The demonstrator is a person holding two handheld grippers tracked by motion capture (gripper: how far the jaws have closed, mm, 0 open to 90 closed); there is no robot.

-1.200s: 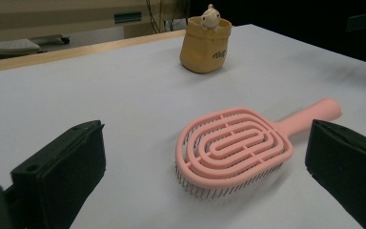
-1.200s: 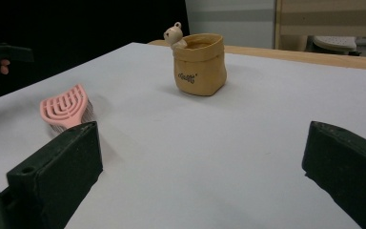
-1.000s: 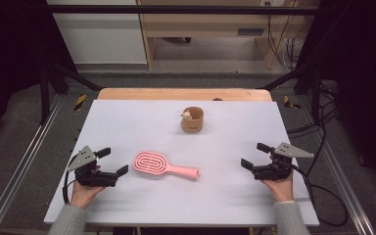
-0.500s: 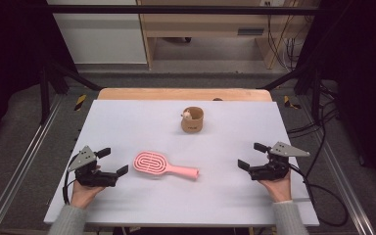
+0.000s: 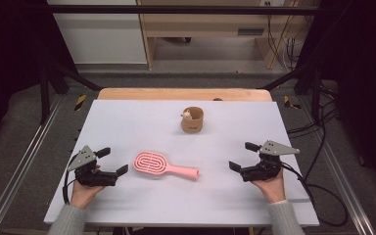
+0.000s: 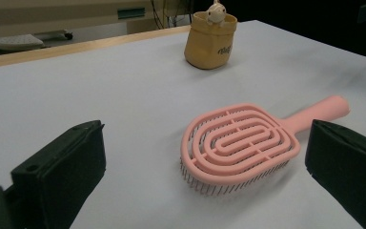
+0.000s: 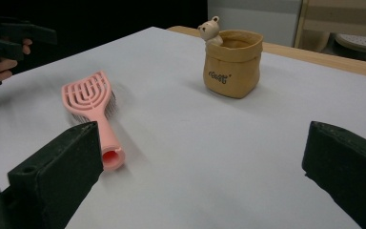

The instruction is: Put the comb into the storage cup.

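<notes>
At the left of the high view, the left tongs (image 5: 114, 160) are held low over the white surface (image 5: 142, 122) by a hand (image 5: 84, 191) that enters from the bottom edge. Their jaws are spread wide, with nothing gripped between them. Just to their right, a pink hairbrush (image 5: 164, 166) is laid flat on the surface, its oval head turned toward the left tongs and its handle pointed toward the right tongs. In the left gripper view, the brush head (image 6: 240, 142) is seen bristles down, between the two black jaws but farther off. Beyond the brush, near the far edge, a small tan pouch (image 5: 192, 120) is stood upright, with a little bear figure (image 7: 209, 29) seated at its rim. At the right, the right tongs (image 5: 243, 156) are likewise held wide and empty, near the handle's end but apart from it.
</notes>
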